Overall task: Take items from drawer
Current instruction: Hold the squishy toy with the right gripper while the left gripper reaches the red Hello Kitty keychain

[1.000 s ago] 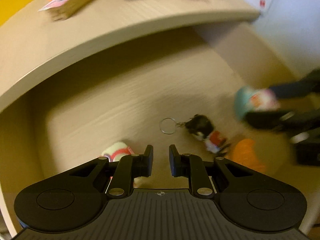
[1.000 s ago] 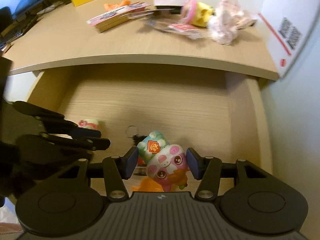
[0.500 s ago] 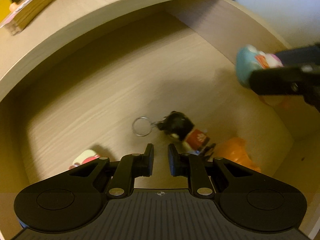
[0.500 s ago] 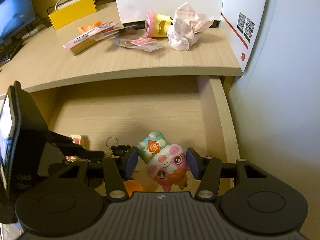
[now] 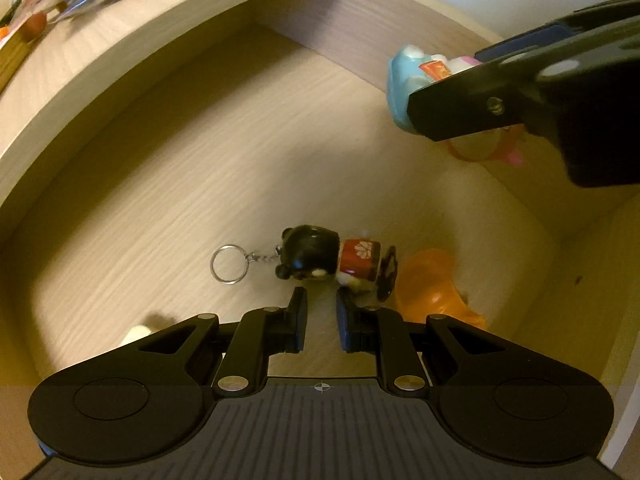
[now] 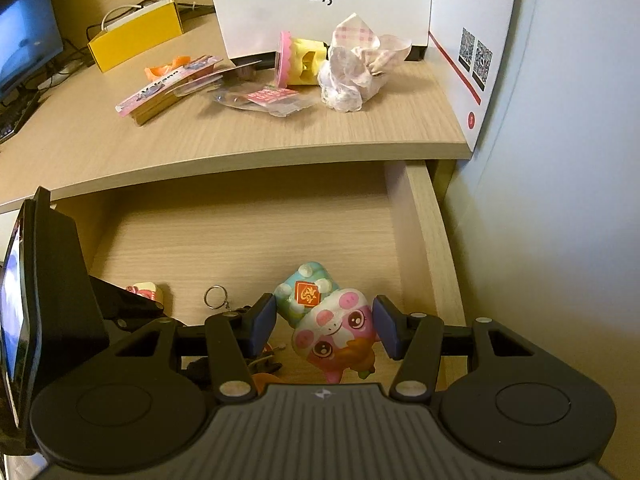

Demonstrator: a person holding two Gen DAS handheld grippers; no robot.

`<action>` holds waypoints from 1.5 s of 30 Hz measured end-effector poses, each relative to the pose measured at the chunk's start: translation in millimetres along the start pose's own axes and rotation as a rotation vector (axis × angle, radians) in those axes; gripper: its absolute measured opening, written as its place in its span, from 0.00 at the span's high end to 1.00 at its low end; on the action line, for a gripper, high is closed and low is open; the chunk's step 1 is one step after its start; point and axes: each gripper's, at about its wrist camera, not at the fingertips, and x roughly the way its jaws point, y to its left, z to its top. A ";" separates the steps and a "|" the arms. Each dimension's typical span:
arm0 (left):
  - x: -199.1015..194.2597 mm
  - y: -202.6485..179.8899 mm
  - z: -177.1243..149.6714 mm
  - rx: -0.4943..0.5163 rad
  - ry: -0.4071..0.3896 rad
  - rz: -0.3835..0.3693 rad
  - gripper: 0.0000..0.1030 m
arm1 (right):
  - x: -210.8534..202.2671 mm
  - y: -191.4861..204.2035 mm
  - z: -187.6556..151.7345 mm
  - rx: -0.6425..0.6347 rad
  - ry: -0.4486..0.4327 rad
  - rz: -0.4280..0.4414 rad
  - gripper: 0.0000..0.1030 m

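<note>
In the left wrist view a black bear keychain [image 5: 310, 258] with a red body and a metal ring [image 5: 228, 263] lies on the floor of the open drawer [image 5: 160, 200]. My left gripper [image 5: 321, 312] hovers just short of the bear, its fingers nearly together with only a narrow slit and nothing between them. My right gripper [image 6: 325, 320] is shut on a pink pig squishy toy with a blue hat [image 6: 332, 320] and holds it above the drawer's right side. That toy [image 5: 402, 80] shows at upper right, partly hidden by a right finger [image 5: 480, 108].
An orange item [image 5: 430, 284] lies right of the bear, and a small cream and pink toy [image 6: 146, 291] sits at the drawer's left. On the desktop [image 6: 240, 136] above lie packets, a yellow toy [image 6: 300, 60], crumpled wrapping and a white box [image 6: 320, 0]. A wall stands to the right.
My right gripper has risen with the pig toy, away from the drawer floor. My left gripper has moved to the right, towards the bear keychain; its finger gap is unchanged.
</note>
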 end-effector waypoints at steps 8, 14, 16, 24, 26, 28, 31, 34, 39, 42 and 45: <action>-11.1 18.6 -17.0 -0.059 -0.039 0.016 0.79 | 0.1 1.4 -1.3 0.004 0.005 -0.005 0.48; -14.8 29.5 -20.8 -0.121 -0.031 0.111 0.37 | 2.7 1.9 -4.2 0.001 0.012 0.000 0.48; -13.8 32.6 -25.2 -0.156 -0.029 0.141 0.20 | 2.8 1.0 -4.7 0.007 0.012 -0.003 0.48; -42.9 57.7 -31.2 -0.227 -0.103 0.056 0.37 | 2.5 -0.9 -4.5 0.013 0.011 -0.006 0.48; -67.4 68.4 -40.5 -0.268 -0.130 0.061 0.37 | 2.4 -2.2 -3.8 0.017 0.009 -0.006 0.48; -81.8 84.4 -49.3 -0.335 -0.121 0.099 0.37 | 3.6 -4.0 -3.7 0.025 0.012 -0.004 0.48; -86.1 107.1 -65.1 -0.487 -0.066 0.103 0.37 | 5.6 -6.0 -3.8 0.036 0.019 -0.001 0.48; -74.8 123.1 -70.0 -0.585 -0.026 0.095 0.37 | 7.0 -6.3 -3.8 0.045 0.025 0.005 0.48; -46.3 125.0 -63.2 -0.627 0.030 0.121 0.35 | 8.1 -3.5 -5.2 0.036 0.034 0.012 0.48; -33.8 118.0 -60.4 -0.624 0.041 0.129 0.35 | 9.0 -1.3 -6.6 0.021 0.041 0.015 0.48; -34.6 112.4 -57.5 -0.582 0.039 0.136 0.35 | 9.8 0.1 -8.1 0.014 0.047 0.016 0.48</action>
